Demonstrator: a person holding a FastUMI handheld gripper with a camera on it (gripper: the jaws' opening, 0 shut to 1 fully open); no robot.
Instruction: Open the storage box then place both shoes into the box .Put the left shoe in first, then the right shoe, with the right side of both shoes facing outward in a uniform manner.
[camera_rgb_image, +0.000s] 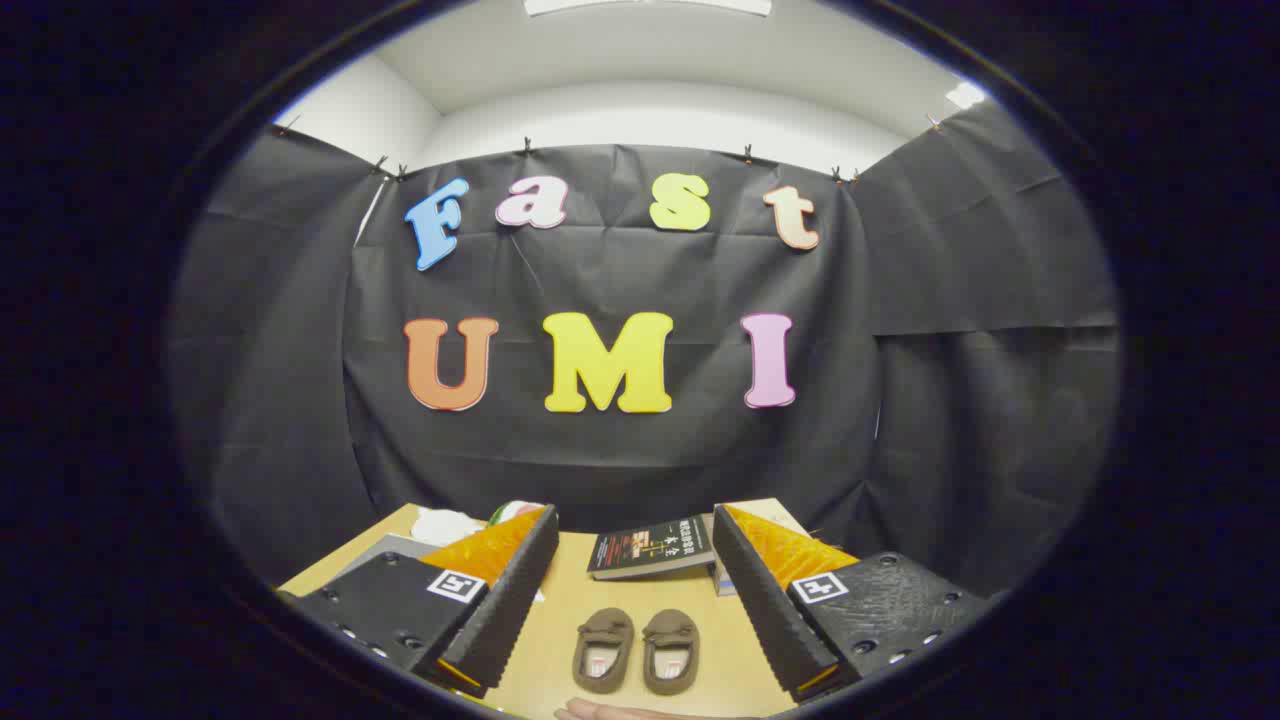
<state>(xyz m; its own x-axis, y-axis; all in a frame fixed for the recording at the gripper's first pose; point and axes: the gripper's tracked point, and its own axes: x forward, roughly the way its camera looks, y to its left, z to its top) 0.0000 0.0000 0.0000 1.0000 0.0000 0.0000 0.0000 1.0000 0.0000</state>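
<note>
Both shoes (636, 652) between the spread fingers (520, 590), untouched.

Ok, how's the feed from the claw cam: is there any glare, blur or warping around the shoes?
Gripper view: even overhead light, no glare. The two shoes are sharp between the open claw fingers, with only soft shadows on the table. Fisheye warp bends the booth's wall and ceiling edges. The book beyond the shoes is slightly soft.

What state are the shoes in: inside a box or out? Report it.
Out. Both brown shoes stand side by side on the table, between the open gripper fingers.
</note>
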